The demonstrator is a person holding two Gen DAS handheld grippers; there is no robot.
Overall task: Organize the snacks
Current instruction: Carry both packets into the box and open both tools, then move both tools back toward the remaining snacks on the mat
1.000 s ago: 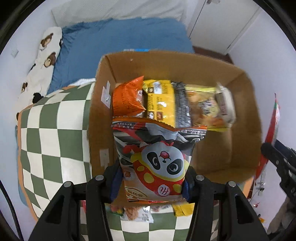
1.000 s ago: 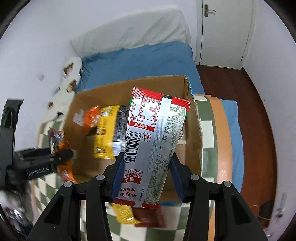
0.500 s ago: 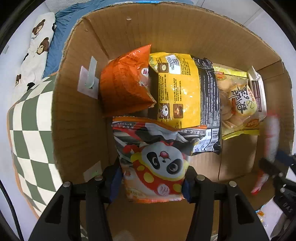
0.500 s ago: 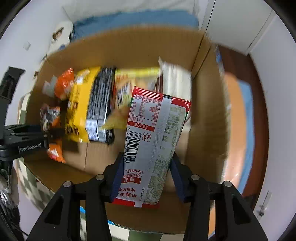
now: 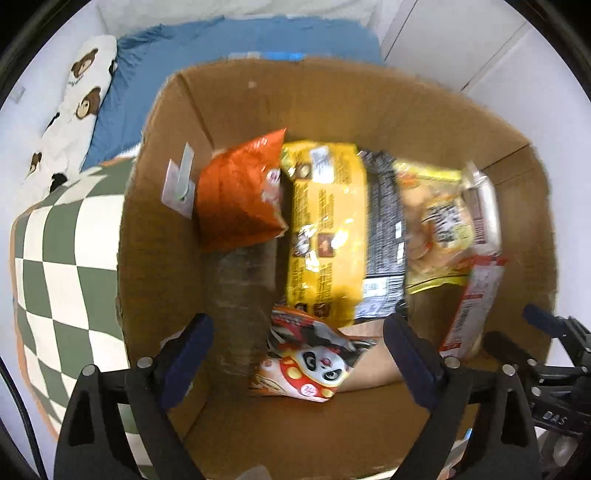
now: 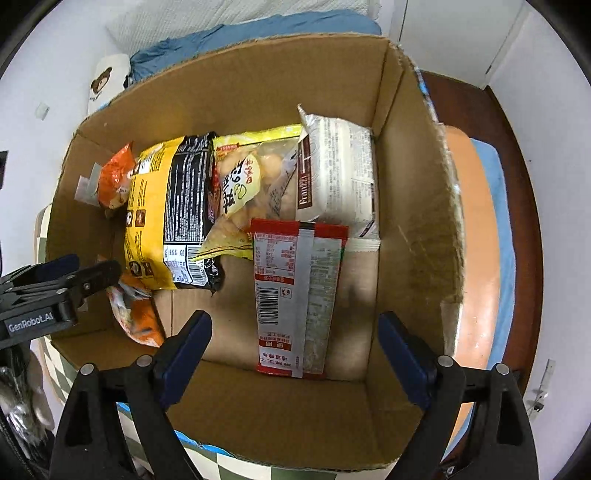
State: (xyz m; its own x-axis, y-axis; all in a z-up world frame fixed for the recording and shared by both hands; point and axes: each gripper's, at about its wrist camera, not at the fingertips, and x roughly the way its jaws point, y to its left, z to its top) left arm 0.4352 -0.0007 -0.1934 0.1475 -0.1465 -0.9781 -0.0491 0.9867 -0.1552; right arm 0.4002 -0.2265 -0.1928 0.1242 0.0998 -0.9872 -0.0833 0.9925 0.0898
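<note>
Black, matte-plastic left gripper (image 5: 298, 358) and right gripper (image 6: 293, 350) alike, each with dark-blue pads (image 6: 184, 350) on two fingers, silver round screws at the pivots beside them, white "GenRobot.AI" lettering along the left one's side.

Home bedroom, blue bed (image 5: 258, 40), bear-print pillow (image 5: 74, 110), white door (image 6: 461, 33)

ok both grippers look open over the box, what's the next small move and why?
Probably lift both grippers up out of the cardboard box. The left gripper and right gripper are open, the panda packet and the red-and-silver packet lie on the box floor, so both placements look done.
</note>
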